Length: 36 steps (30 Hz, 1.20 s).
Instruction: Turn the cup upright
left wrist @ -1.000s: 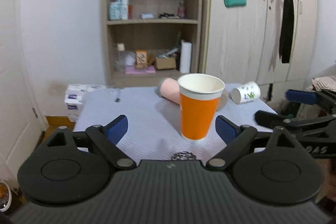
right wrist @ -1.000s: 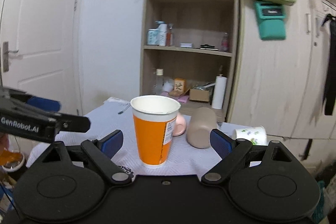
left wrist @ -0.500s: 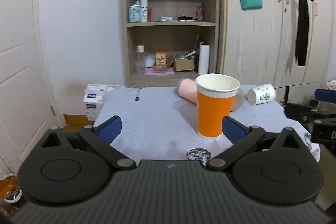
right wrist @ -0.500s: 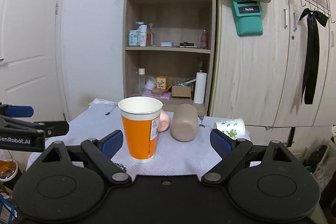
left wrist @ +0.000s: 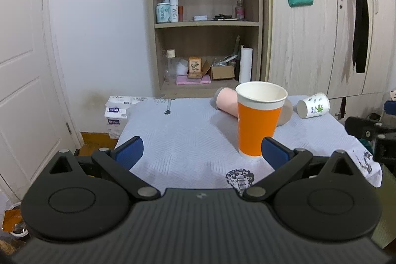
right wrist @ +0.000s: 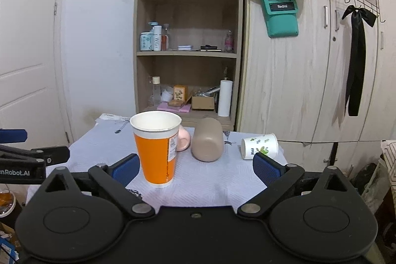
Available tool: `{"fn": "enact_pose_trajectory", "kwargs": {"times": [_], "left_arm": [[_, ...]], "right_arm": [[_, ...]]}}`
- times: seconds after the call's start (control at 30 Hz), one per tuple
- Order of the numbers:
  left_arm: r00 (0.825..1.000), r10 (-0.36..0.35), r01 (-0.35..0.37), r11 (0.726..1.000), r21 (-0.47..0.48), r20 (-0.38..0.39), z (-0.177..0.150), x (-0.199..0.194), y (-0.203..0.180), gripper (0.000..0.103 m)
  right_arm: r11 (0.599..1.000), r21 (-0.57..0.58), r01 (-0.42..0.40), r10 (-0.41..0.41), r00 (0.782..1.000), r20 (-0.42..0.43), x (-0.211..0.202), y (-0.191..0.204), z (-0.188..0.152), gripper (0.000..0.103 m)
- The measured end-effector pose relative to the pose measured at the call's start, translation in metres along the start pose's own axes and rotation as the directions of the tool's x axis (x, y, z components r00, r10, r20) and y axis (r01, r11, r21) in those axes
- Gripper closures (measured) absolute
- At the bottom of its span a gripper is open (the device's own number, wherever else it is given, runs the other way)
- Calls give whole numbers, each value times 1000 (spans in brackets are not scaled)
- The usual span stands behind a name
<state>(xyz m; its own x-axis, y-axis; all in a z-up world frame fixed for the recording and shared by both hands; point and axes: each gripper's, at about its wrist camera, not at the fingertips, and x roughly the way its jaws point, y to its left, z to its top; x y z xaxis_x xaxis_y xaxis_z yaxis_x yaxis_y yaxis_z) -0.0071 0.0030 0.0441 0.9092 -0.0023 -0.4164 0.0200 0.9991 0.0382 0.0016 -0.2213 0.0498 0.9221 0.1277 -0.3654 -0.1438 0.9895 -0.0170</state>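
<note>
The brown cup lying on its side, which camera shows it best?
The right wrist view: the brown cup lies in the open, its rounded end facing the camera, clear of the orange cup. In the left wrist view only a sliver shows behind the orange cup.

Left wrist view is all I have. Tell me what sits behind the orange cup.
Observer: A brown cup lies on its side there, a closed end facing the right camera.
Operator: Say whether it touches the white one.
Observer: No. The right wrist view shows bare cloth between it and the white printed cup, which also lies on its side.
Operator: Report the right gripper.
Observer: The right gripper has its jaws open and empty, with the brown cup straight ahead between them.
</note>
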Motion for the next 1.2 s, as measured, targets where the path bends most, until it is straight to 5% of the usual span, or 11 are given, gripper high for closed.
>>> {"fn": "enact_pose_trajectory", "kwargs": {"times": [1.2], "left_arm": [[995,51,-47,998,44,-81,-2,16,-5,0]], "right_arm": [[997,43,64,-62,997,-44,7,0,-4,1]]}}
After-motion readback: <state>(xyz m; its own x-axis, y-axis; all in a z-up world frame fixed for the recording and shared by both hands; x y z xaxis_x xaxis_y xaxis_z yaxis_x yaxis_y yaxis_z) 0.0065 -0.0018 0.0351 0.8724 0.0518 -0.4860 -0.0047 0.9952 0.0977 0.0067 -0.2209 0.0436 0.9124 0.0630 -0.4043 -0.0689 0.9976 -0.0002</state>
